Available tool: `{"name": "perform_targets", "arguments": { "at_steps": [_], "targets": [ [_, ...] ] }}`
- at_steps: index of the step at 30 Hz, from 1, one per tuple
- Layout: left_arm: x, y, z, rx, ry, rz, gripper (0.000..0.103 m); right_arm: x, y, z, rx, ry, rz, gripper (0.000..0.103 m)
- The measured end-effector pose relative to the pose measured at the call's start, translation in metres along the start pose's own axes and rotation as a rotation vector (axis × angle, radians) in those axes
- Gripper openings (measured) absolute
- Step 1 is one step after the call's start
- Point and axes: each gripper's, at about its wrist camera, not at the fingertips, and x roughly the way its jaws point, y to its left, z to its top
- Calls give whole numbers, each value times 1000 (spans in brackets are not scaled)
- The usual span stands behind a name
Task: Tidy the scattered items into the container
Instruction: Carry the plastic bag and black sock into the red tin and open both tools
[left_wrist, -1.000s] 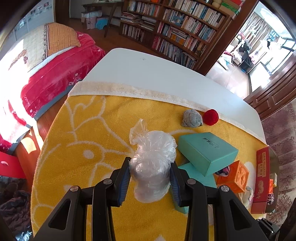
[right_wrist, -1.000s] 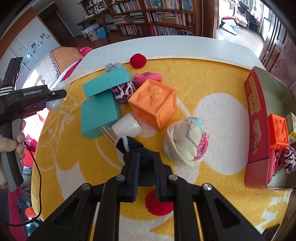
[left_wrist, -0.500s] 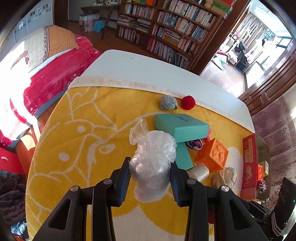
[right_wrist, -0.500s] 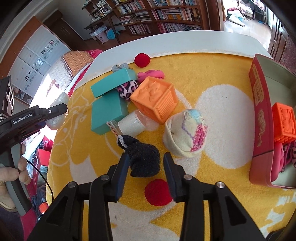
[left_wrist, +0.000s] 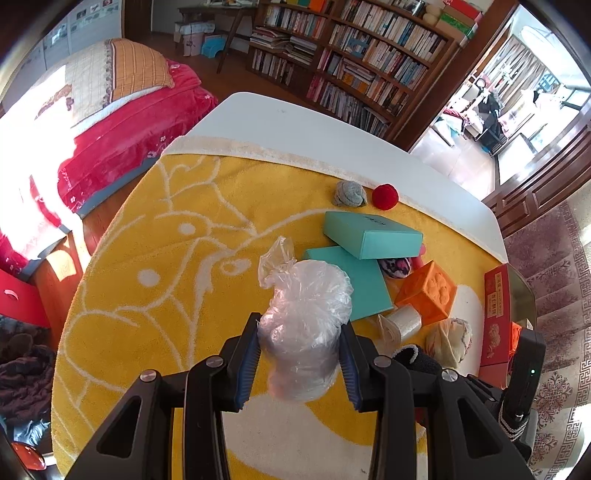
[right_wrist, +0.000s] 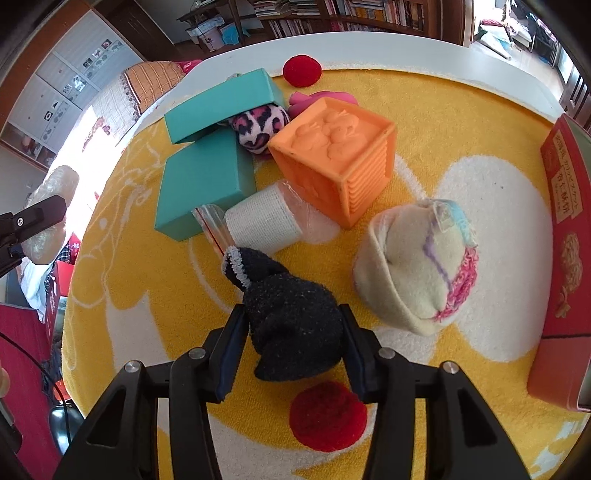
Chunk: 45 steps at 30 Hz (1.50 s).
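My left gripper (left_wrist: 299, 363) is shut on a crumpled clear plastic bag (left_wrist: 304, 325), held above the yellow towel. My right gripper (right_wrist: 293, 345) stands open around a black sock (right_wrist: 291, 325) lying on the towel, jaws on either side of it. The red container (right_wrist: 563, 236) stands at the right edge; it also shows in the left wrist view (left_wrist: 496, 317). Scattered items lie between: two teal boxes (right_wrist: 207, 181), an orange cube (right_wrist: 336, 151), a cream hat (right_wrist: 421, 266), a white roll (right_wrist: 264, 225), a leopard-print ball (right_wrist: 258, 127).
A red pompom (right_wrist: 327, 415) lies just in front of my right gripper, another (right_wrist: 302, 70) at the towel's far edge beside a grey ball (left_wrist: 349, 194). The white table edge (left_wrist: 295, 125) runs behind; a bed and bookshelves lie beyond.
My right gripper has opened from a tight grip and now straddles the black sock lower on the towel. My left gripper has kept hold of the bag and drawn back and up.
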Motion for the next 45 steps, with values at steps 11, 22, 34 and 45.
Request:
{"name": "perform_targets", "arguments": {
  "at_steps": [11, 22, 34, 45],
  "targets": [
    [-1, -44, -4, 58, 4, -45, 41, -62, -15, -11, 39, -121, 31, 45],
    [6, -138, -18, 180, 27, -133, 41, -146, -92, -36, 196, -274, -8, 45],
    [17, -264, -39, 336, 47, -228, 41, -202, -195, -58, 389, -386, -109, 45],
    [31, -363, -25, 440, 11, -280, 41, -215, -230, -63, 395, -399, -138, 45]
  ]
}}
